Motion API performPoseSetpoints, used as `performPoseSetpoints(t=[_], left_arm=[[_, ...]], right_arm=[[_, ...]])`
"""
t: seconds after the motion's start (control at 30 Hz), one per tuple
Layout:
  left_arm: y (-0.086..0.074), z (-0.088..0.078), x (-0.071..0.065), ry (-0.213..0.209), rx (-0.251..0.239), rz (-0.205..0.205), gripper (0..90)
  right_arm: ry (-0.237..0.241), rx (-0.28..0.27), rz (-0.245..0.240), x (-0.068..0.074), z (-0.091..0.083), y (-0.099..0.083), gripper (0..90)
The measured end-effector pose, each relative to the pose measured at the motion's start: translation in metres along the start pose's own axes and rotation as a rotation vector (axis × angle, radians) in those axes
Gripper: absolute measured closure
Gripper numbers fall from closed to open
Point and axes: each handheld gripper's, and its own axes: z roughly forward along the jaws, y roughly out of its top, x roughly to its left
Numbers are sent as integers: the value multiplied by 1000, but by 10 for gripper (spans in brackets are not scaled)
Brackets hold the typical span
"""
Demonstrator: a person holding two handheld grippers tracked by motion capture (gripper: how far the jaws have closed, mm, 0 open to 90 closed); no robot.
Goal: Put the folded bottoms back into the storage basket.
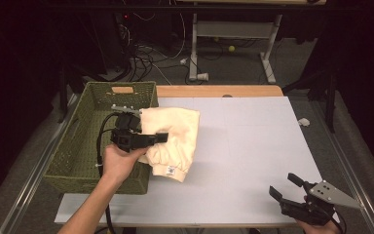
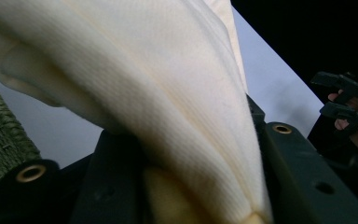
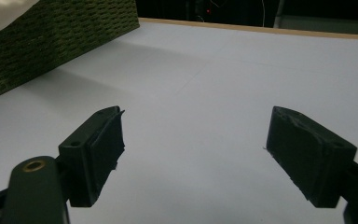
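High view places the left tongs (image 1: 161, 137) at the right rim of the green woven basket (image 1: 85, 141), clamped on a folded cream garment (image 1: 175, 141). The garment hangs from the tongs, draped across the basket's right wall: most of the cloth lies beyond the tongs on the white bench (image 1: 253, 146), and a small white label shows at its lower corner.

Left gripper view confirms the grip. Both jaws are pressed onto the cream garment (image 2: 168, 107), with a thick fold of ribbed fabric rising from between them. The basket weave (image 2: 2, 130) sits directly beside the left jaw.

The right tongs (image 1: 286, 185) rest near the bench's front right corner, well apart from the garment and the basket. Right gripper view shows the right tongs (image 3: 193, 154) spread wide and carrying nothing, with bare bench (image 3: 223, 74) between the jaws and the basket wall (image 3: 51, 42) far ahead to the left.

Progress assessment: the work in hand appears to be the transfer of the garment into the basket. Pickup is complete and the garment has reached the basket rim. The basket interior near the tongs looks unoccupied. Remaining steps, as judged: carry the cloth fully over the wall, lower it inside, release.
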Motion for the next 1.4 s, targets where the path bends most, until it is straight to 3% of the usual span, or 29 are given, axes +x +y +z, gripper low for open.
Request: performPoseSetpoints(t=[1.4], left_arm=[[-21,-51,28,62,-102,-72,601]], right_arm=[[-4,4,0,0,1,0,196]])
